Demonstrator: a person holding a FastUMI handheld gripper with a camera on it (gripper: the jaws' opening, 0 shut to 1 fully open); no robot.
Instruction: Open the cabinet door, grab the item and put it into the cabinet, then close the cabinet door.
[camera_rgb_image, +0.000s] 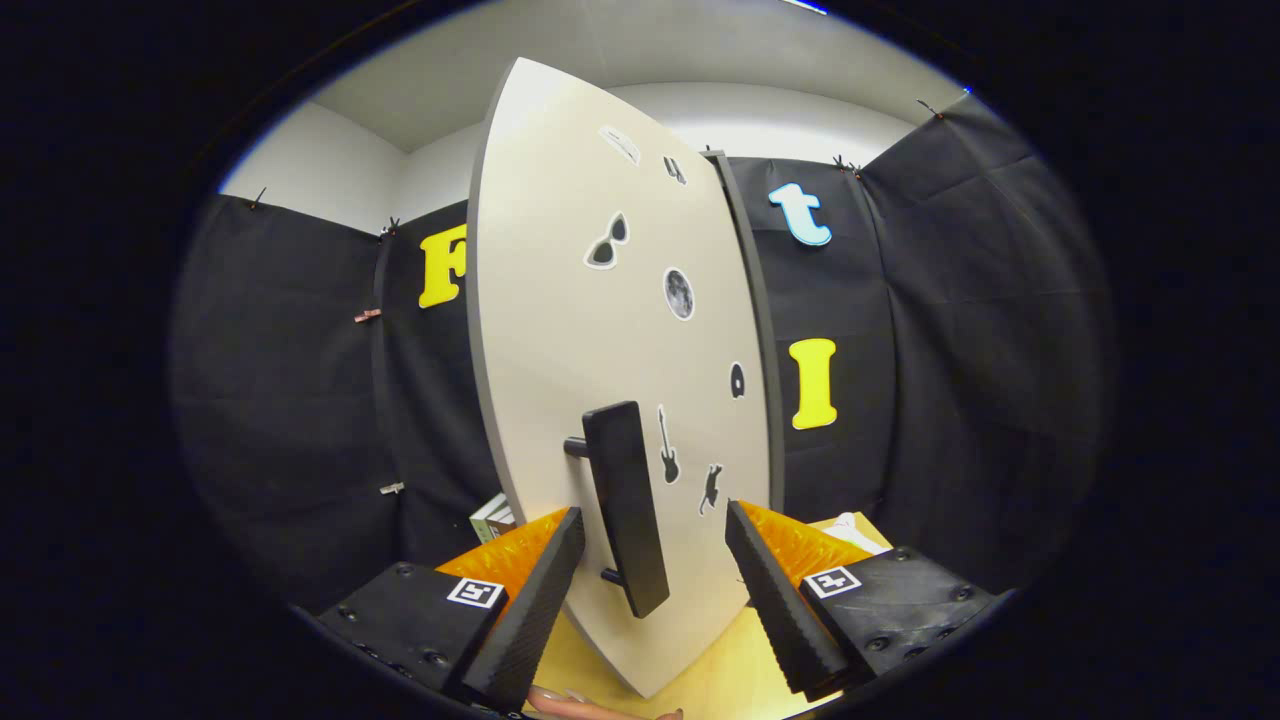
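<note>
one cabinet door (560, 300), pale and standing ajar. one dark bar handle (628, 505) on it, fixed by two short posts. seven small stickers on the door face: one pair of sunglasses (607, 243), one moon (679, 293), one guitar (668, 447), one cat (711, 488), and three more too small to tell. one gripper (655, 590) with two fingers, spread wide apart to either side of the handle and clear of it. two square tag markers, one on each finger's base. one small box (492, 517) beyond the left finger. one wooden tabletop (720, 680).
</note>
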